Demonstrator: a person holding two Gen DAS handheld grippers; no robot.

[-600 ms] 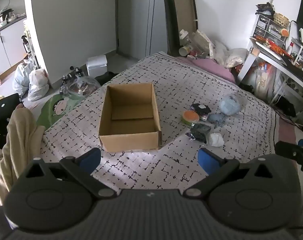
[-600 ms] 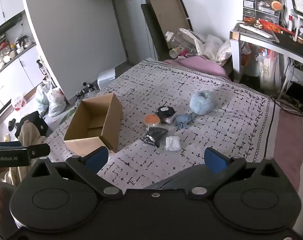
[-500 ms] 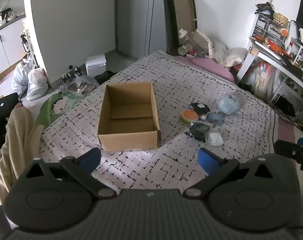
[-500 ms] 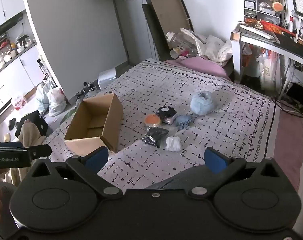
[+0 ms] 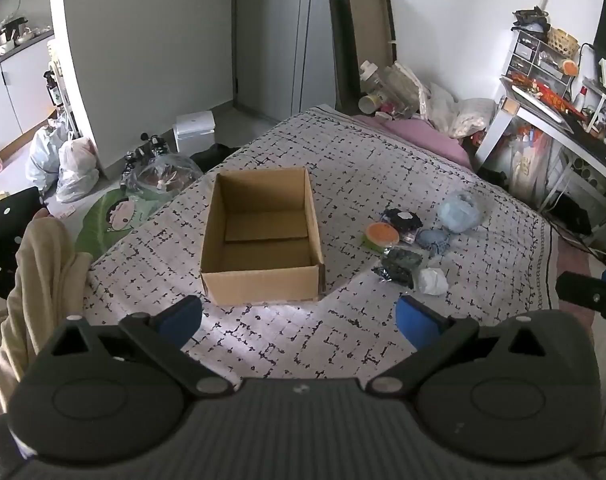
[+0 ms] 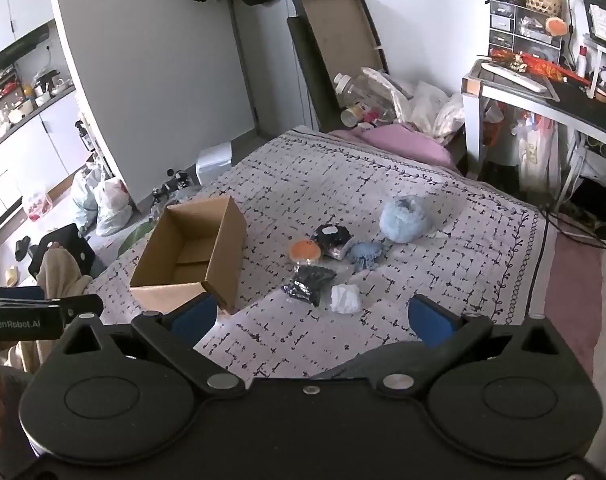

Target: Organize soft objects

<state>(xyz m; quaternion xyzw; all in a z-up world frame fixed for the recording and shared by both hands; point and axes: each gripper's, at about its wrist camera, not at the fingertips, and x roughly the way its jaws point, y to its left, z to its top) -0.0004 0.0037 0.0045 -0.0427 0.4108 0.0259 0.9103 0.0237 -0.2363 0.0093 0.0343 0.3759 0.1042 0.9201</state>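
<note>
An open, empty cardboard box (image 5: 263, 240) (image 6: 191, 256) sits on the patterned bedspread (image 5: 343, 168). To its right lies a cluster of soft things: a light blue fluffy bundle (image 5: 459, 213) (image 6: 404, 219), an orange round item (image 5: 381, 234) (image 6: 304, 251), a black one (image 5: 401, 218) (image 6: 333, 235), a small blue knit piece (image 6: 366, 255), a dark wrapped item (image 5: 401, 266) (image 6: 312, 282) and a white crumpled piece (image 5: 433, 281) (image 6: 345, 298). My left gripper (image 5: 299, 318) is open in front of the box, holding nothing. My right gripper (image 6: 311, 316) is open, short of the cluster, holding nothing.
A pink pillow (image 6: 399, 140) and bags lie at the bed's far end. A cluttered desk (image 6: 543, 88) stands at the right. Plastic bags (image 5: 69, 160) and a white bin (image 5: 193, 130) sit on the floor left of the bed. A beige sleeve (image 5: 35, 272) shows at the left.
None of the objects has moved. Both grippers stay open and almost still, with only a slight drift of the views.
</note>
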